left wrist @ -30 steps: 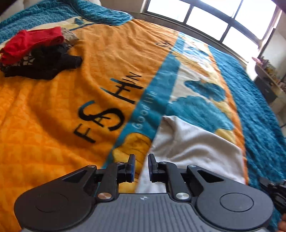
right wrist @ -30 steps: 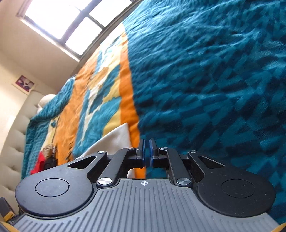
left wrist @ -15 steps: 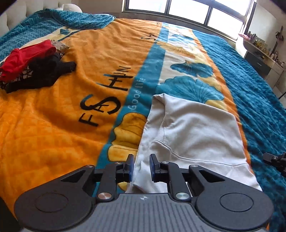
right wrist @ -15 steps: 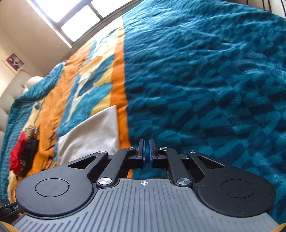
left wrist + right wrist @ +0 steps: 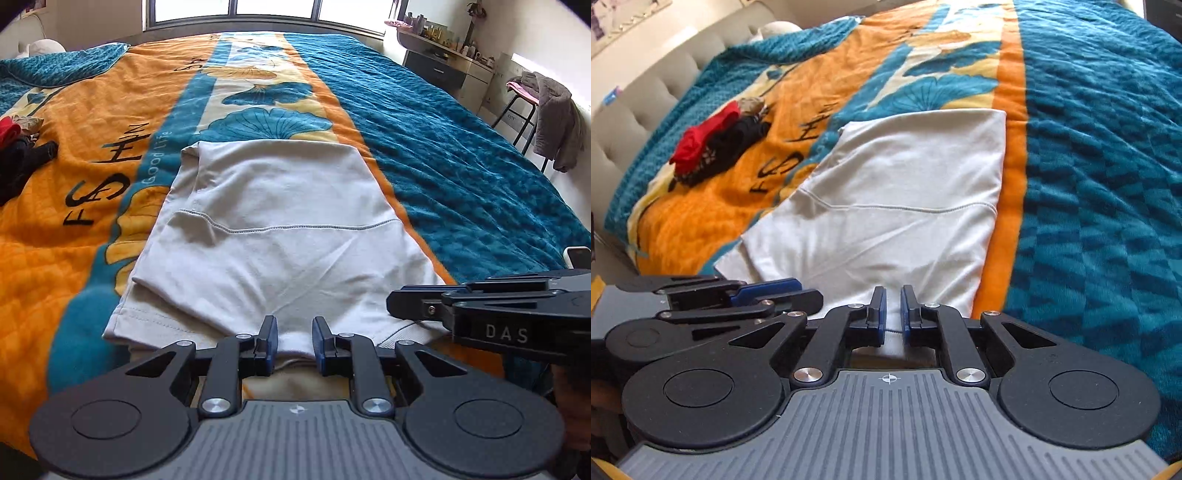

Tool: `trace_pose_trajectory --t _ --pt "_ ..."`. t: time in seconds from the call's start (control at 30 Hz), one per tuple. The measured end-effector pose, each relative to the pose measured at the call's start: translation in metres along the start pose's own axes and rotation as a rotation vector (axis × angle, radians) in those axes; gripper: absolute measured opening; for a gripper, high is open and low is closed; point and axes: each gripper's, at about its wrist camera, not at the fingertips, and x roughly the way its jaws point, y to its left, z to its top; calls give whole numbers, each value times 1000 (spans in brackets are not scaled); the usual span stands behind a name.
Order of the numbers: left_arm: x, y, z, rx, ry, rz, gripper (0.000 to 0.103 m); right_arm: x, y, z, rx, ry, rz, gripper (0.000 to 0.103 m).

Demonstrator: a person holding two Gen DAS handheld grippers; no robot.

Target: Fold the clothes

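Facing white shirt (image 5: 280, 236) near hem, long axis running away from us; left tool (image 5: 294, 341) and right tool (image 5: 892, 314) both unclenched, straddling hem.

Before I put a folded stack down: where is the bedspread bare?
Bare: the teal stretch right of the white garment, and the orange patch between the garment and the dark clothes pile. Crowded: the garment's near hem, where the left tool and right tool sit.
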Motion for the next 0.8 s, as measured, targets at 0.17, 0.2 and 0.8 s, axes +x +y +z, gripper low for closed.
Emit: trace_pose_trajectory --t 0.17,0.2,0.8 --pt "-21 1 -7 -3 48 0 19 -31 -4 -15 -2 -9 23 13" --pt "-27 3 -7 -8 43 3 19 -39 -6 -16 10 -16 38 14" --pt "-2 -20 21 9 -41 102 27 -42 -17 8 85 -140 -12 12"
